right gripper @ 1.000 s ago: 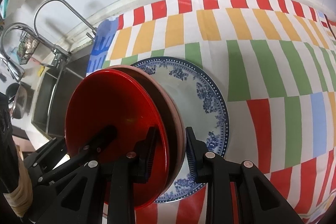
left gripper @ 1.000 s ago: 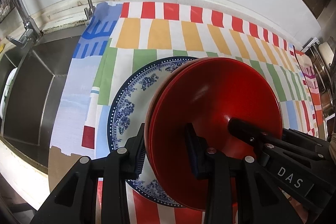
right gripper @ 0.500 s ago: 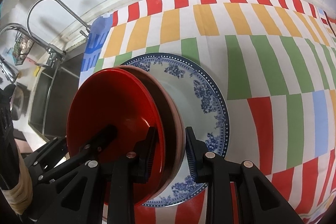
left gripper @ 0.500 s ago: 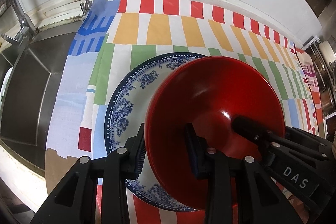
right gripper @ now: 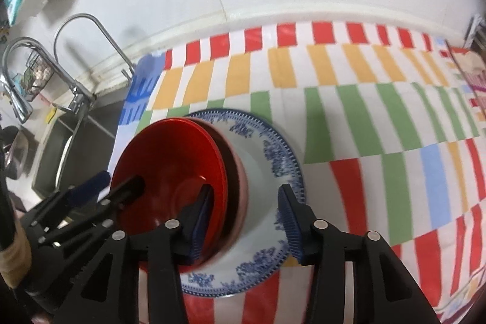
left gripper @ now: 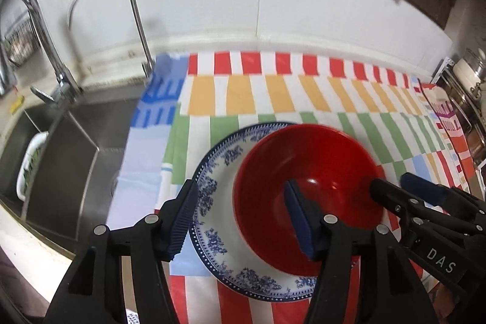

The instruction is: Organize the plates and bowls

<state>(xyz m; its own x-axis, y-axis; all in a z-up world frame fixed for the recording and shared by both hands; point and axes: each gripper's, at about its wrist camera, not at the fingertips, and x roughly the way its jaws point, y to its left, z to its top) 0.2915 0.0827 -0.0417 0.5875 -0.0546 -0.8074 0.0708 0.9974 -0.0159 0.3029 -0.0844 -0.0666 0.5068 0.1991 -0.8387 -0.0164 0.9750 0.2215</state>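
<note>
Left gripper (left gripper: 243, 217) jaws just opened, straddling bowl rim, no press | right gripper (right gripper: 246, 225) same | 1 red bowl (left gripper: 306, 169) in 1 pink bowl (right gripper: 241, 187) on 1 blue-patterned plate (left gripper: 218, 196) | desk cloth (right gripper: 364, 111)

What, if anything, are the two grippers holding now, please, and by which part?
Nothing: both the left gripper and right gripper have just opened off the glossy red bowl's rim.

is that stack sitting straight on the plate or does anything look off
Slightly off. The red bowl, nested in a pink bowl, sits off-centre on the blue-patterned plate, crowding its sink-side rim. Nothing looks spilled or chipped. Both grippers have just opened, their pads clear of the bowls.
</note>
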